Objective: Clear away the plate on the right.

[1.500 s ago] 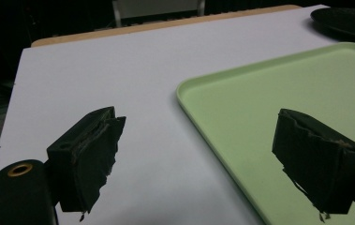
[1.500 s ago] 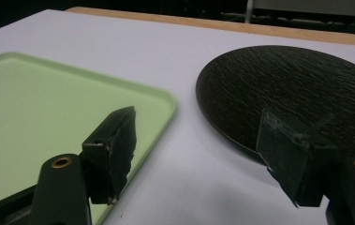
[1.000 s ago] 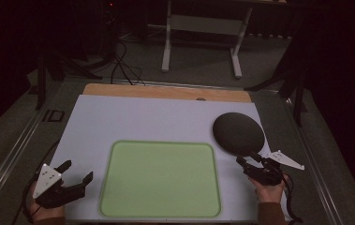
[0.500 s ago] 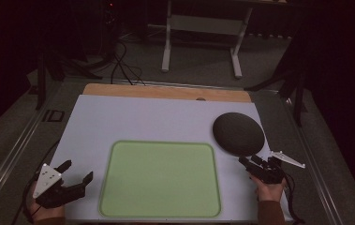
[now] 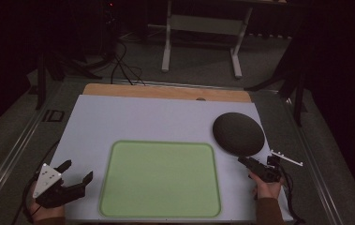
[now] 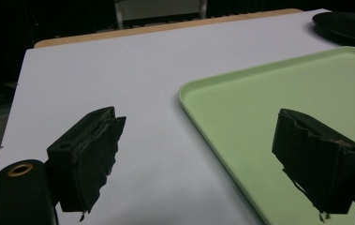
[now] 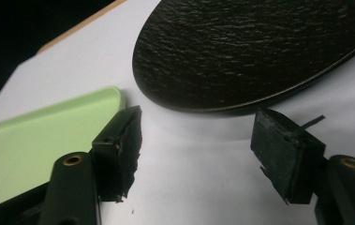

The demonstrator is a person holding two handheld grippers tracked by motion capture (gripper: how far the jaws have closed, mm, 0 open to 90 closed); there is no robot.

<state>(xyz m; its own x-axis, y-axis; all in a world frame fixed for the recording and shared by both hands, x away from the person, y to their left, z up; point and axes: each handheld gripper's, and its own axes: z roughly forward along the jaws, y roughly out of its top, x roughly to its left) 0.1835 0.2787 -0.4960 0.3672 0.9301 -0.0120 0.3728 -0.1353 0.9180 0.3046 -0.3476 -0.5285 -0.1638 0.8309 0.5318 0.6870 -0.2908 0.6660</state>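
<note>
Green tray [image 5: 160,179], black plate [image 5: 238,133] — apart

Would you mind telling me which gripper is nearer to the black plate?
Right. The right gripper sits open just short of the black plate's near rim; the left gripper is open across the green tray, at the table's near-left corner.

Tray [image 5: 160,178] lies left of plate [image 5: 238,133] (both on table [image 5: 142,117])

Left gripper [image 5: 74,172]: black body, grey 3-cornered plate on top, 2 black jaws with worn, ragged pads and a brass-ringed hole. Right gripper [image 5: 247,163]: black, 2 brass-ringed holes, trailing black cable. A brown sleeve [image 5: 267,212] covers the right forearm.
</note>
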